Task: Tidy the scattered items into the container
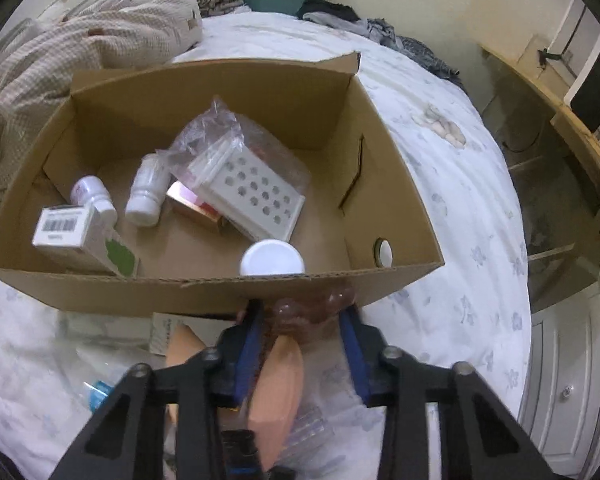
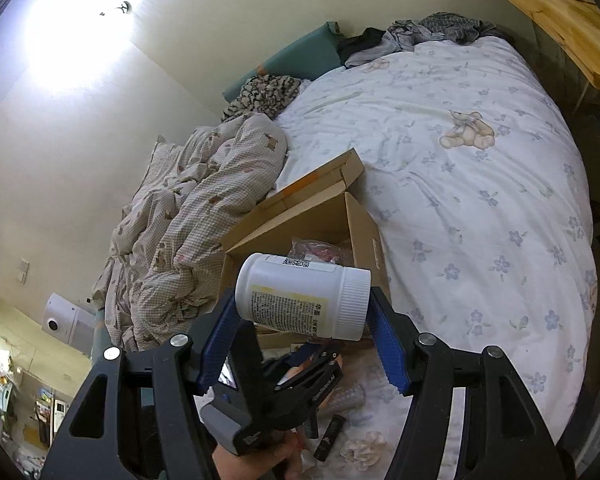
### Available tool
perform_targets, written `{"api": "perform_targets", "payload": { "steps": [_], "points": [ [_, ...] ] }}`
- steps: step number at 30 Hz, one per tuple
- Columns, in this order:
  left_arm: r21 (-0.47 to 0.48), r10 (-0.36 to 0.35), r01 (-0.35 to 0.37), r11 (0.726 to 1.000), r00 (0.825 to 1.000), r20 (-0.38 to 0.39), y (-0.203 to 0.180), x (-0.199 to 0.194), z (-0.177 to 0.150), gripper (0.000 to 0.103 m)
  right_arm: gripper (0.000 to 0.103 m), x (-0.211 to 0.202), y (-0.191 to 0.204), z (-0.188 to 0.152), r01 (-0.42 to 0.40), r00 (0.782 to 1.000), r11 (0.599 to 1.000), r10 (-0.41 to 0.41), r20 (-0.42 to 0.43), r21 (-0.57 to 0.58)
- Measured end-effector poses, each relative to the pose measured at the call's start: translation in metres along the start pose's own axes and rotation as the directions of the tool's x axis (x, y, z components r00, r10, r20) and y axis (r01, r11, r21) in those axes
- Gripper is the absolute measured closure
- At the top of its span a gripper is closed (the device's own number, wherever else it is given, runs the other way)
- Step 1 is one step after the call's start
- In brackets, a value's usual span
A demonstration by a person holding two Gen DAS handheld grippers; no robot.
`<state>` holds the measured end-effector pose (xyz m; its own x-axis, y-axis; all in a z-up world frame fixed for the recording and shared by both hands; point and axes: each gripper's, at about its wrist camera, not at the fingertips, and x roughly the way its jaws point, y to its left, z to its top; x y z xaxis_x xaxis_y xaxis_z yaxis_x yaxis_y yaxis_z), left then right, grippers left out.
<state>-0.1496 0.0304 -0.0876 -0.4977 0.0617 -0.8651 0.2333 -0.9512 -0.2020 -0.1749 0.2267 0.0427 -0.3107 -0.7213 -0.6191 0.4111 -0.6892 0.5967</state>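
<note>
The right gripper (image 2: 302, 320) fingers clamp the white plastic jar (image 2: 304, 295) end to end; it looks light, stiff, smooth. The left gripper (image 1: 302, 312) fingers pinch a soft clear bag (image 1: 312, 306).

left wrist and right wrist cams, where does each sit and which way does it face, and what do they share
Left wrist: sits on the left claw, angled down into the open box on the bed; its blue fingers close on a clear bag.
Right wrist: sits on the right claw, facing up the bed toward the wall; it grips a white jar above the box; the left claw and a hand show below.
Shared: box, bed, checked quilt.
</note>
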Motion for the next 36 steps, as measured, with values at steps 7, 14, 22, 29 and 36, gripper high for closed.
{"api": "perform_targets", "payload": {
  "steps": [7,14,22,29,36],
  "points": [
    [0.04,-0.057,0.056,0.998,0.998,0.025,0.0,-0.017,-0.009,0.08,0.036,0.002,-0.002,0.0,0.005,1.0,1.0,-0.005,-0.003,-0.001],
    [0.142,-0.098,0.088,0.986,0.993,0.066,-0.006,-0.051,-0.012,0.095,0.036,0.008,0.003,-0.002,0.014,1.0,1.0,-0.014,-0.01,-0.019],
    [0.188,-0.097,0.09,0.978,0.995,0.028,-0.005,-0.04,-0.017,0.101,0.036,0.016,-0.005,-0.005,0.039,0.999,0.999,-0.039,-0.026,-0.007],
    [0.205,-0.085,0.091,0.975,0.996,-0.038,-0.008,-0.012,-0.015,0.101,0.036,0.017,-0.009,-0.004,0.039,0.999,0.999,-0.039,-0.03,0.007],
    [0.31,-0.103,0.111,0.944,0.994,-0.041,-0.029,-0.018,-0.025,0.065,0.036,0.011,-0.009,0.002,0.018,1.0,1.0,-0.018,-0.012,0.012]
  ]
}}
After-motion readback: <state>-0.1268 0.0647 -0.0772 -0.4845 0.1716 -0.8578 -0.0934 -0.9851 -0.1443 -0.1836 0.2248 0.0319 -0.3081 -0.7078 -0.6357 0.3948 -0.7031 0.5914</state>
